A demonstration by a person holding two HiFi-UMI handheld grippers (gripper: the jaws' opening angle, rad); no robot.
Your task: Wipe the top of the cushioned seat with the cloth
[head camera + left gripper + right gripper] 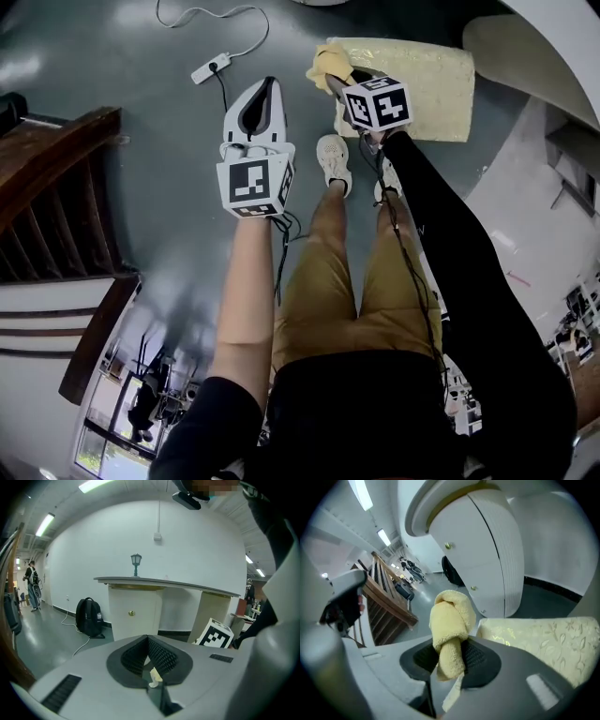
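The cushioned seat is a cream, floral-patterned pad low on the grey floor, ahead of my feet. My right gripper is shut on a bunched yellow cloth, which hangs over the seat's near left corner. In the right gripper view the cloth is a knotted roll pinched between the pads of that gripper, with the seat just right of it. Whether the cloth touches the seat I cannot tell. My left gripper hovers over bare floor left of the seat, shut on nothing.
A white curved counter stands right of and behind the seat. Dark wooden stairs rise at the left. A power strip with cable lies on the floor ahead. A black backpack leans by a white cabinet.
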